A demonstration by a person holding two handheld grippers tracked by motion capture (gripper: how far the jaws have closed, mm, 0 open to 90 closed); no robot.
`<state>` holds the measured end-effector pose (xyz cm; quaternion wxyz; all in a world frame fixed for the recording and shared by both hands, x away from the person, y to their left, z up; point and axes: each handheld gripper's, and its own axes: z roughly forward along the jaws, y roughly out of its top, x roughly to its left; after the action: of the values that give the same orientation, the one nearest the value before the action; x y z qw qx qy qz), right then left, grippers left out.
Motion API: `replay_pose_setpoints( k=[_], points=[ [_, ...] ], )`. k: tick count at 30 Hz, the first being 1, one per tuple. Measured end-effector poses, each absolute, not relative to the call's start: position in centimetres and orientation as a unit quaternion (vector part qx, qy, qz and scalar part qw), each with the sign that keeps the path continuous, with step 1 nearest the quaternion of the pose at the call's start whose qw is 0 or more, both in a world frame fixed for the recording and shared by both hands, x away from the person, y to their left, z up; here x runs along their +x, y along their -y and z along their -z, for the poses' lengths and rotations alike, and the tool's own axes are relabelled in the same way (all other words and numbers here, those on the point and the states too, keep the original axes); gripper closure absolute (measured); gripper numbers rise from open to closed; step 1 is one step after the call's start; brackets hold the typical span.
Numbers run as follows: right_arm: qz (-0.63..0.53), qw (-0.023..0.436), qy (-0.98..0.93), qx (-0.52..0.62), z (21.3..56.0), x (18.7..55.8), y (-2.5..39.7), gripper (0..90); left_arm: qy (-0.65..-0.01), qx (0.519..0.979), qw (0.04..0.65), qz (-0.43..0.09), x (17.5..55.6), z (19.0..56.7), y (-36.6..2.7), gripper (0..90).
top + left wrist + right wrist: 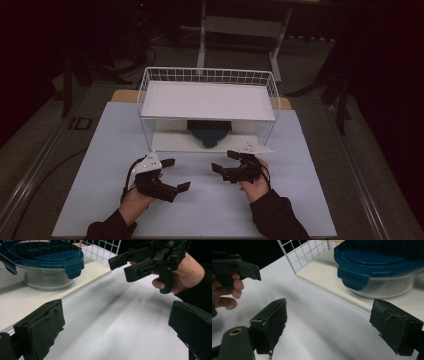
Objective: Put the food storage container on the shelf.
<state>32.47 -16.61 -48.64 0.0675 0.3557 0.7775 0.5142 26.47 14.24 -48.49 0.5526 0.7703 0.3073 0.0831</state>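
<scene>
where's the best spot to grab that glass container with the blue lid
Probably the glass container by its lid's latch tab, coming in level from the open front of the wire rack. The upper shelf blocks any approach from above.
</scene>
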Motion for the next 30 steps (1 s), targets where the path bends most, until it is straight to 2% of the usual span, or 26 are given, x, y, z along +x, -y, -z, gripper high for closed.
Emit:
replay_pose_setpoints(
  k=[30],
  points=[
    [-0.527, 0.1, -0.762, 0.362, 47.8, 26.8, 23.9, 14.5, -0.29, 0.77, 0.563, -0.077, 24.7, 48.1, -15.6, 0.2]
  ],
)
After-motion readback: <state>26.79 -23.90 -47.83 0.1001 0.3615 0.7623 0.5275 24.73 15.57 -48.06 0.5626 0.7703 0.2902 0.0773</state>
